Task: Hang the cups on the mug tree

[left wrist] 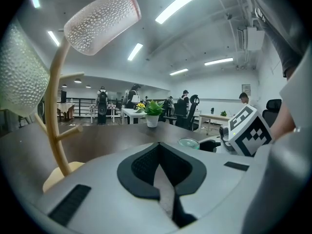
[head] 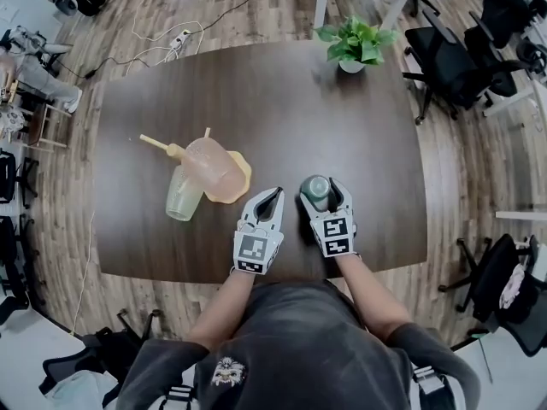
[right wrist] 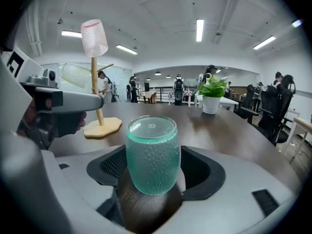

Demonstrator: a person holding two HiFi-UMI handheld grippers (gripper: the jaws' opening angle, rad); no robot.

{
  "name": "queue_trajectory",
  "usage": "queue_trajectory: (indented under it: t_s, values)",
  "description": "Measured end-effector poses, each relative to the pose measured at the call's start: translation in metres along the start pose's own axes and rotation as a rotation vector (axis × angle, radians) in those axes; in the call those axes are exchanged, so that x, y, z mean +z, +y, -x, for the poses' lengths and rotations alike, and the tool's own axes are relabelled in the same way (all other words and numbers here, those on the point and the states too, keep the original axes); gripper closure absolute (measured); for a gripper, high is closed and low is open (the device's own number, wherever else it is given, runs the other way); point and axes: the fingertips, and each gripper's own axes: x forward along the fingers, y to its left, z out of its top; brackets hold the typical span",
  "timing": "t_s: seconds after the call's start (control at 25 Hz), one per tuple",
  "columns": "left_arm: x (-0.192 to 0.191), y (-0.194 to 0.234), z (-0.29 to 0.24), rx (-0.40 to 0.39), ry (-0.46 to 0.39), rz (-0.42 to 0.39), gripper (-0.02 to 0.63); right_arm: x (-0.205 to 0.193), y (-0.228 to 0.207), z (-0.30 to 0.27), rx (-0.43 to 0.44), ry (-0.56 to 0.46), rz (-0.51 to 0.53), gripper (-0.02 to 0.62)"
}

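Note:
A teal dimpled cup (right wrist: 152, 152) stands upside down on the dark table (head: 359, 126). My right gripper (head: 318, 184) is open, one jaw on each side of the cup, and the pads are just off its wall. The wooden mug tree (head: 173, 149) stands to the left on its yellow base (head: 241, 171). It carries a pink cup (head: 209, 162) and a pale green cup (head: 184, 195). My left gripper (head: 274, 194) is shut and empty, beside the right one and close to the tree base. In the left gripper view the pink cup (left wrist: 102, 23) hangs high on the tree stem (left wrist: 54, 126).
A potted plant (head: 355, 41) sits at the far edge of the table. Black office chairs (head: 449, 58) stand off to the right. Cables lie on the wood floor (head: 171, 37) beyond the table. People stand far back in the room.

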Motion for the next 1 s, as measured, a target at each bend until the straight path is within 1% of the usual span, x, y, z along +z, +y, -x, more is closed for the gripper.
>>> queue_trajectory:
  t_s: [0.24, 0.36, 0.68, 0.84, 1.0]
  values:
    - [-0.008, 0.000, 0.002, 0.001, 0.015, 0.010, 0.598, -0.004, -0.003, -0.003, 0.004, 0.002, 0.019, 0.250]
    - [-0.007, 0.002, 0.004, 0.005, 0.013, 0.003, 0.598, -0.001, 0.000, 0.002, 0.011, -0.005, 0.004, 0.250]
    - [-0.007, 0.001, 0.022, 0.029, 0.010, 0.006, 0.598, 0.026, 0.008, 0.027, -0.010, -0.095, 0.017, 0.250]
    - [-0.004, 0.002, 0.031, 0.058, -0.004, 0.013, 0.598, 0.044, 0.018, 0.043, 0.005, -0.165, 0.040, 0.250]
    - [0.001, -0.002, 0.044, 0.079, -0.023, 0.008, 0.598, 0.052, 0.025, 0.056, 0.009, -0.204, 0.044, 0.250]
